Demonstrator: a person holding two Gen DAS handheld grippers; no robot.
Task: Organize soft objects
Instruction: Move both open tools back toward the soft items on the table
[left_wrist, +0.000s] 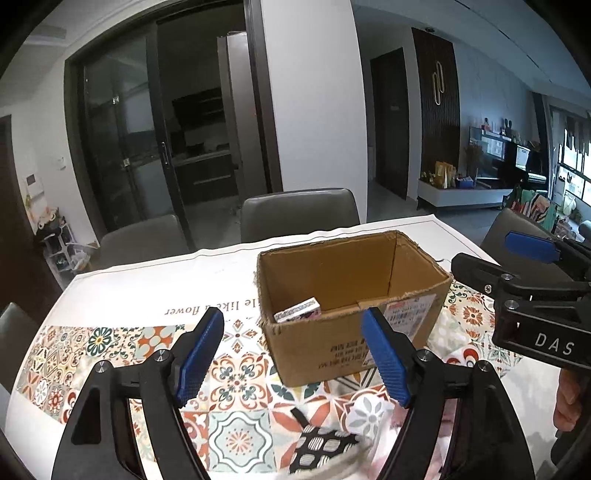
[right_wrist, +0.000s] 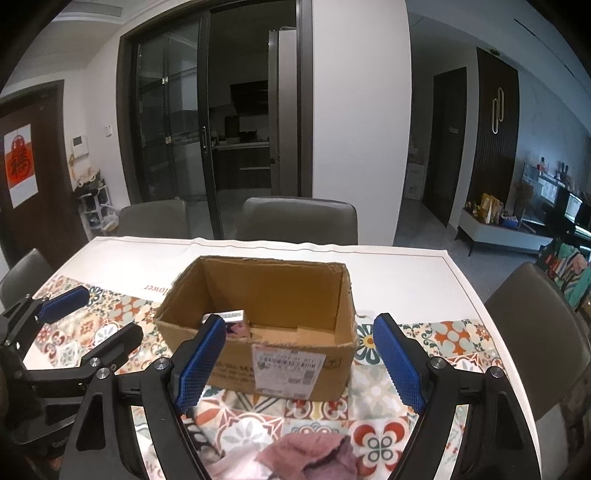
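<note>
An open cardboard box (left_wrist: 354, 295) stands on the patterned tablecloth, with a small printed carton (left_wrist: 297, 311) lying inside; the box also shows in the right wrist view (right_wrist: 258, 354). My left gripper (left_wrist: 293, 350) is open and empty, just in front of the box. A black-and-white patterned cloth (left_wrist: 321, 448) lies below it at the near edge. My right gripper (right_wrist: 299, 360) is open and empty, in front of the box. A pink cloth (right_wrist: 314, 456) lies below it on the table.
The right gripper's body (left_wrist: 535, 295) shows to the right of the box; the left gripper's body (right_wrist: 55, 332) shows to its left. Grey chairs (right_wrist: 299, 219) stand around the table (right_wrist: 406, 269). White tablecloth lies beyond the box.
</note>
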